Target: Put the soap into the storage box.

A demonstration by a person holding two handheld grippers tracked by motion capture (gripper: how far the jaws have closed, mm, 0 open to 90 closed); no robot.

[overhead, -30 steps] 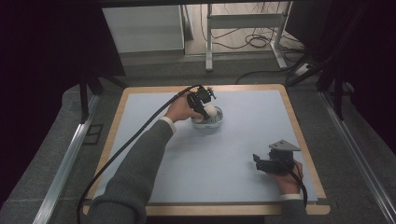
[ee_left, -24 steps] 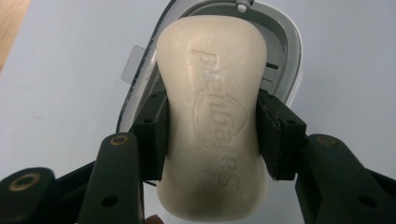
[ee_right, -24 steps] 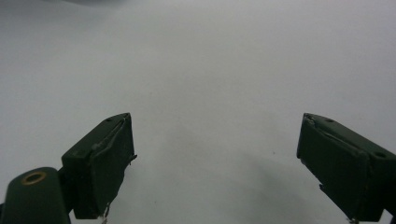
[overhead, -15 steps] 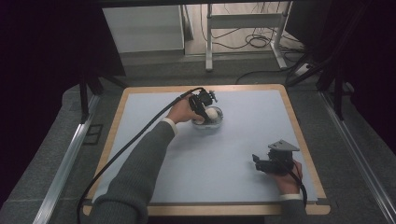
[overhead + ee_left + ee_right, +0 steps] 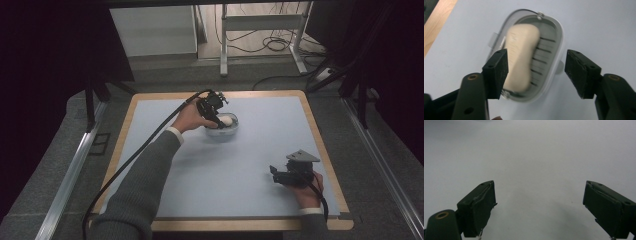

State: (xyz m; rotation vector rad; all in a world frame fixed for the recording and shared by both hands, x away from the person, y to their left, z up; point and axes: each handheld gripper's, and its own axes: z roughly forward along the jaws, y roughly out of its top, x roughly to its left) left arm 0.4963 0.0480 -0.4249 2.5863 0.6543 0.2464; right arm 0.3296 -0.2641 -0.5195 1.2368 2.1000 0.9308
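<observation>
Left tool (image 5: 535,72) hangs right over the soap (image 5: 521,56), jaws spread wide and holding nothing. The soap lies in the dish (image 5: 554,40) toward the far side of the counter (image 5: 150,150), its long axis running away from the tool, so the jaws straddle its narrow width — one pad already beside it, the other out past the dish rim. Straight drop looks like the call. Right tool (image 5: 287,176), also wide and empty, rests well apart at the near right; left hand (image 5: 189,118) is clearly nearer.
</observation>
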